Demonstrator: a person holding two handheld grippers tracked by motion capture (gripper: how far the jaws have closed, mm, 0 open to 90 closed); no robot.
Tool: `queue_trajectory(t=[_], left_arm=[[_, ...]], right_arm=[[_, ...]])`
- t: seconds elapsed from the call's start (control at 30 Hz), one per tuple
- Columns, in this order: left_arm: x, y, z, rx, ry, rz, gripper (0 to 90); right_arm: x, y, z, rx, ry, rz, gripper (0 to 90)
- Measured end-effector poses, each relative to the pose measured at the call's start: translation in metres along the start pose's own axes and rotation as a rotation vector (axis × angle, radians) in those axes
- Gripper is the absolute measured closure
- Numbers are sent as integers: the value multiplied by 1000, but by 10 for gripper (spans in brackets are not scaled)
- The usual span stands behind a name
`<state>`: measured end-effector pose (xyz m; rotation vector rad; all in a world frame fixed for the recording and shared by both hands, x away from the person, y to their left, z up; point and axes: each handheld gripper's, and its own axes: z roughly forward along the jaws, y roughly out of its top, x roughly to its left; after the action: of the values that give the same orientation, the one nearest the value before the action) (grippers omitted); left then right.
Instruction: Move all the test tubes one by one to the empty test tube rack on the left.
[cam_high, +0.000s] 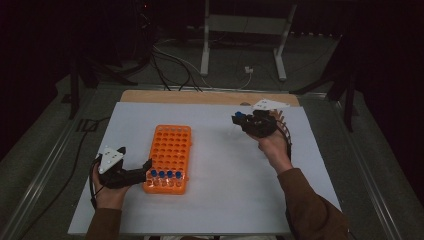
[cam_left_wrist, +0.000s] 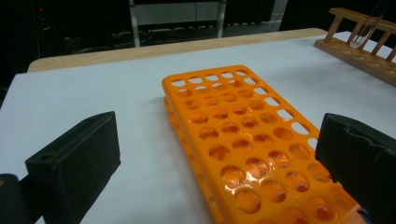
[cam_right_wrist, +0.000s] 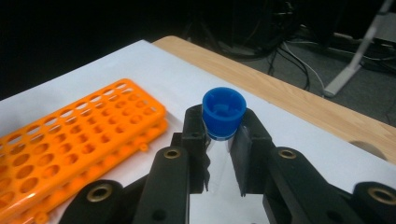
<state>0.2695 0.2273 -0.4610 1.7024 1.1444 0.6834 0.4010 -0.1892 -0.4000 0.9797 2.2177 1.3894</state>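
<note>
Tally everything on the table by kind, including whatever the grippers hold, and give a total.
Orange tube rack: 1
Blue-capped tubes standing in that rack's near row: 4
Blue-capped tube clamped in the right gripper: 1
Wooden rack at the far edge, seen in the left gripper view: 1
Clear tube leaning in the wooden rack: 1
Total: 8

This looks like a laboratory set up for recording. An orange tube rack (cam_high: 168, 158) with blue-capped tubes (cam_high: 165, 174) sits on a white-covered worktop (cam_high: 220, 165), and a wooden test-tube stand (cam_left_wrist: 362, 49) rests at its far side. Around it the room is dark, with black curtains, loose cables (cam_high: 172, 65) across the grey floor and a white metal stand (cam_high: 245, 30) behind.
</note>
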Motion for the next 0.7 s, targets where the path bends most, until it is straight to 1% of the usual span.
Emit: queue_trajectory(t=[0.17, 0.27, 0.4, 0.5, 0.6, 0.7], left_arm=[[0, 7, -1, -13, -4, 11, 10], [-2, 13, 0, -22, -13, 18, 10], [-5, 23, 3, -38, -34, 37, 10], [-6, 30, 7, -53, -45, 39, 13], [-8, 36, 12, -54, -61, 48, 16], [-11, 41, 18, -46, -85, 62, 18]], right_arm=[[16, 6, 6, 6, 37, -24, 768], [26, 9, 11, 10, 65, -25, 768], [40, 14, 20, 11, 108, -29, 768], [52, 17, 26, 10, 143, -33, 768], [64, 20, 33, 15, 172, -46, 768], [76, 23, 39, 19, 196, -56, 768]])
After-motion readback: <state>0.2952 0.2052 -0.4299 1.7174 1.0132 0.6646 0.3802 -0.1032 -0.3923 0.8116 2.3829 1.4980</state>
